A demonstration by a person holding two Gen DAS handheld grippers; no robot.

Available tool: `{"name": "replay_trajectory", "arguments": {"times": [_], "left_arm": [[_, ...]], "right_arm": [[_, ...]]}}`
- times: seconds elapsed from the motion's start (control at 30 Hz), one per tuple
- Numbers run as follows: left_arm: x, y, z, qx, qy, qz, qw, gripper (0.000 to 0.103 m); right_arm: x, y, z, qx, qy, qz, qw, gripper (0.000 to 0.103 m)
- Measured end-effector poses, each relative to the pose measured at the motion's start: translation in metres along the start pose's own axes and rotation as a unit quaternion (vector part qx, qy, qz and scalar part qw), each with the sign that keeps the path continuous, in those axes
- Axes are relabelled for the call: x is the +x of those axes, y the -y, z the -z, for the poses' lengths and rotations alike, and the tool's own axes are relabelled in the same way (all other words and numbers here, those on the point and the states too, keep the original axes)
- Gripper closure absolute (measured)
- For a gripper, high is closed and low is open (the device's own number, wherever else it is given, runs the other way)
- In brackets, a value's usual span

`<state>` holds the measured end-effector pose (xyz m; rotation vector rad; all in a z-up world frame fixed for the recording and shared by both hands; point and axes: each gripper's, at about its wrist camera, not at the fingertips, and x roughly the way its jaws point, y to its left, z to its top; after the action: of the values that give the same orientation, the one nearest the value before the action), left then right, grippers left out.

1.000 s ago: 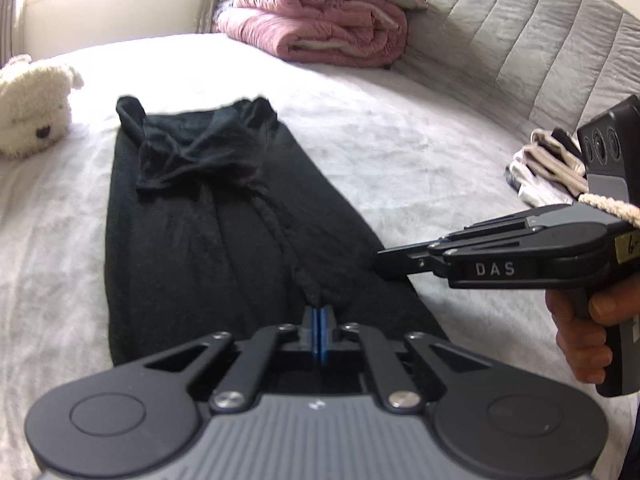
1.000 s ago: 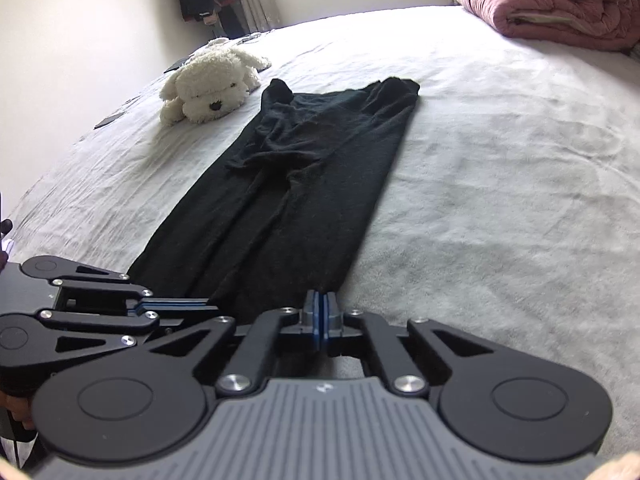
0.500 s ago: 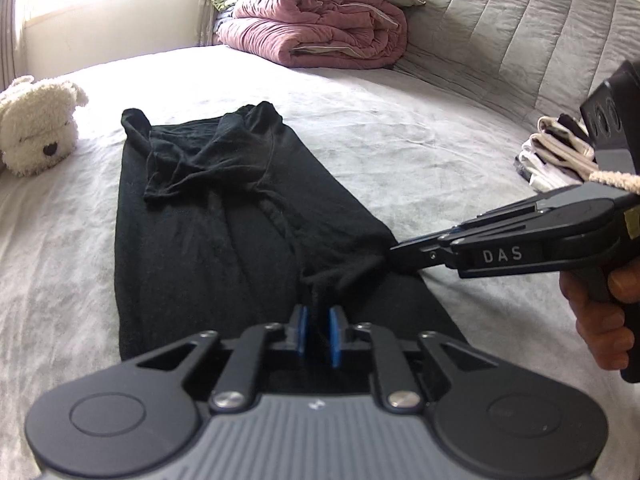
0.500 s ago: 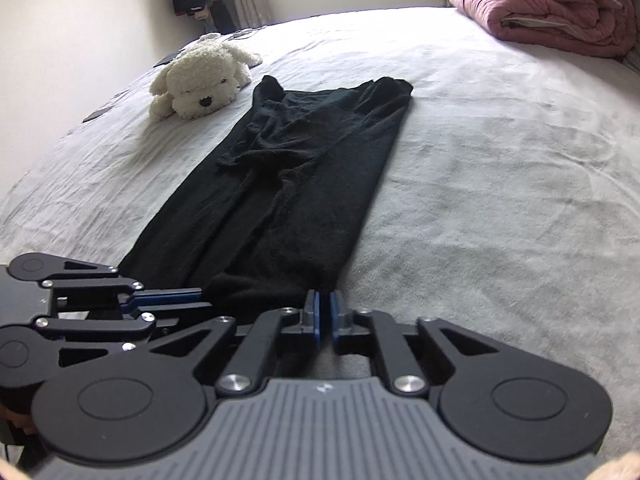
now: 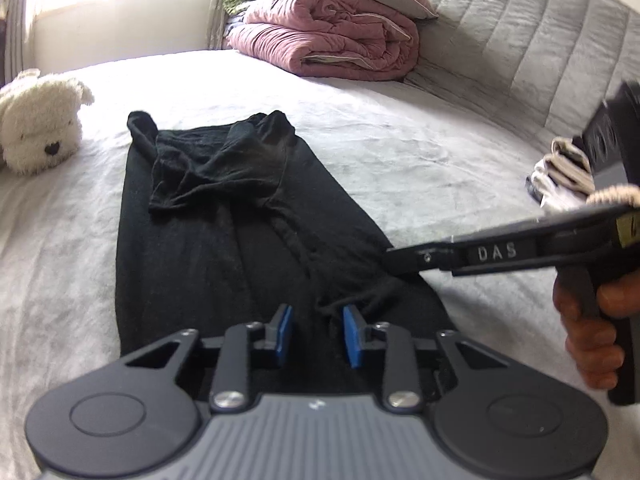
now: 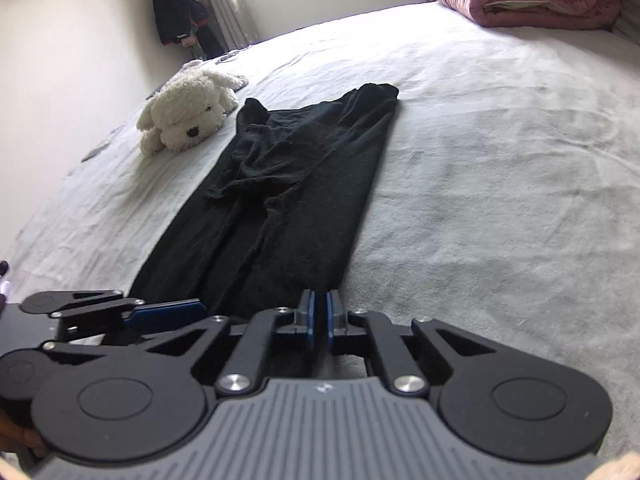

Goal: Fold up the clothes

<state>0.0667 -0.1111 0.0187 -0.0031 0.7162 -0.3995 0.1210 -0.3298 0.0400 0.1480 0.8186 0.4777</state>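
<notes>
A long black garment (image 5: pixel 200 248) lies flat on the pale bed, its far end folded back on itself; it also shows in the right wrist view (image 6: pixel 304 200). My left gripper (image 5: pixel 314 320) hovers over the near hem. Its jaws are opening, the blue pads stand apart, and cloth lies under them without being pressed. Seen from the side, the left gripper (image 6: pixel 176 312) sits at the hem's left part. My right gripper (image 6: pixel 319 306) is shut on the hem's right corner. In the left wrist view the right gripper (image 5: pixel 394 260) has a ridge of cloth drawn up to its tip.
A white plush dog (image 5: pixel 38 120) lies left of the garment's far end. A rolled pink duvet (image 5: pixel 332 36) rests against the grey padded headboard (image 5: pixel 520 40). A small stack of folded clothes (image 5: pixel 560 176) sits far right. A person's hand (image 5: pixel 588 332) holds the right gripper's handle.
The left gripper's pads went from pressed together to clearly apart. The right gripper's pads parted a little, then closed again at the hem corner, and cloth has bunched up near its tip.
</notes>
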Motion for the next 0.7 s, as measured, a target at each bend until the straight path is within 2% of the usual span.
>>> {"name": "replay_trajectory", "arguments": {"times": [0.07,0.13,0.27,0.37,0.47,0.57,0.63,0.7], "left_arm": [[-0.001,0.000,0.001,0.006,-0.001,-0.002,1.0000,0.075],[-0.004,-0.003,-0.002,-0.003,-0.005,0.004,1.0000,0.075],[-0.021,-0.003,-0.007,-0.002,0.007,0.015,0.9999,0.075],[-0.034,0.003,-0.009,0.011,0.014,0.020,0.9996,0.074],[-0.041,0.005,-0.004,0.016,0.002,0.017,0.9997,0.074],[-0.043,0.005,0.009,0.017,-0.019,0.025,0.9994,0.074],[-0.041,0.010,0.019,0.032,-0.031,0.028,0.9986,0.074],[-0.041,0.015,0.027,0.047,-0.041,0.029,0.9976,0.073]], "right_arm": [[-0.001,0.000,0.000,-0.002,-0.003,0.003,1.000,0.099],[-0.004,-0.001,-0.001,-0.006,-0.007,0.004,1.000,0.084],[-0.026,-0.007,-0.002,-0.026,0.009,0.003,1.000,0.066],[-0.040,-0.013,0.001,-0.051,0.021,-0.006,0.998,0.066],[-0.045,-0.020,0.006,-0.073,0.018,-0.028,0.997,0.066],[-0.037,-0.040,0.020,-0.113,-0.007,-0.045,0.993,0.080],[-0.025,-0.048,0.031,-0.133,-0.030,-0.045,0.990,0.081],[-0.019,-0.049,0.035,-0.145,-0.030,-0.036,0.988,0.084]]}}
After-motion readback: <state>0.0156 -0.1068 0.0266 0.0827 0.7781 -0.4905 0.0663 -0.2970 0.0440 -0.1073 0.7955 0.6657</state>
